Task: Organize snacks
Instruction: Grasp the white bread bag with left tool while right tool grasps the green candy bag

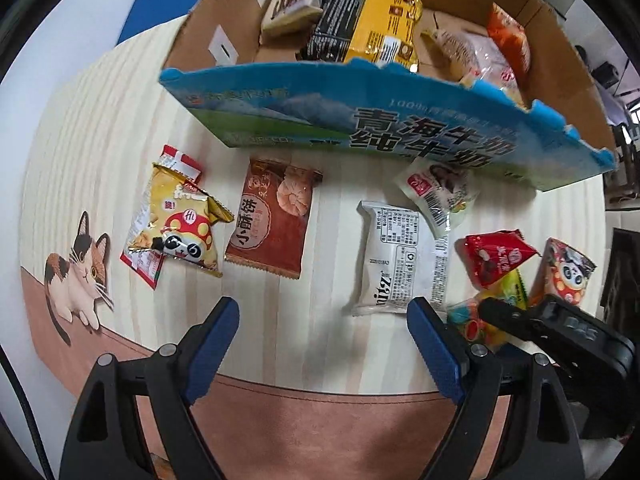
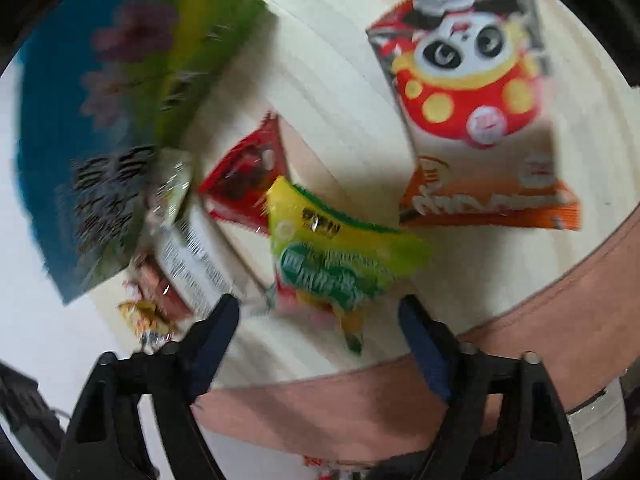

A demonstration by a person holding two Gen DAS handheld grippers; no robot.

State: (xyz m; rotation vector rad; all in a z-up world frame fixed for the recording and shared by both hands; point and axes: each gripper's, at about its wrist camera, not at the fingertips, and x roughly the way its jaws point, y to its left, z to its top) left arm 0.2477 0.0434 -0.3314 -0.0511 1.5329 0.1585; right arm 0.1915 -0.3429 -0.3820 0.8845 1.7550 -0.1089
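I see a corrugated cardboard box (image 1: pixel 400 128) with glossy printed front. The snack packets (image 1: pixel 272 220) look shiny plastic film. The surface (image 1: pixel 120 128) shows matt pale woodgrain.

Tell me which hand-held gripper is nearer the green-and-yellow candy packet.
Right. The right hand-held gripper is open just above the candy packet; the left hand-held gripper hovers off to its left, near the white packet.

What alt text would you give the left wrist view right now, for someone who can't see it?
The open left gripper hovers over a pale table strewn with snack packets, including a brown biscuit packet and a white packet. Behind them stands a blue cardboard box already holding several snacks. At the right edge, the right gripper reaches toward a colourful candy packet.
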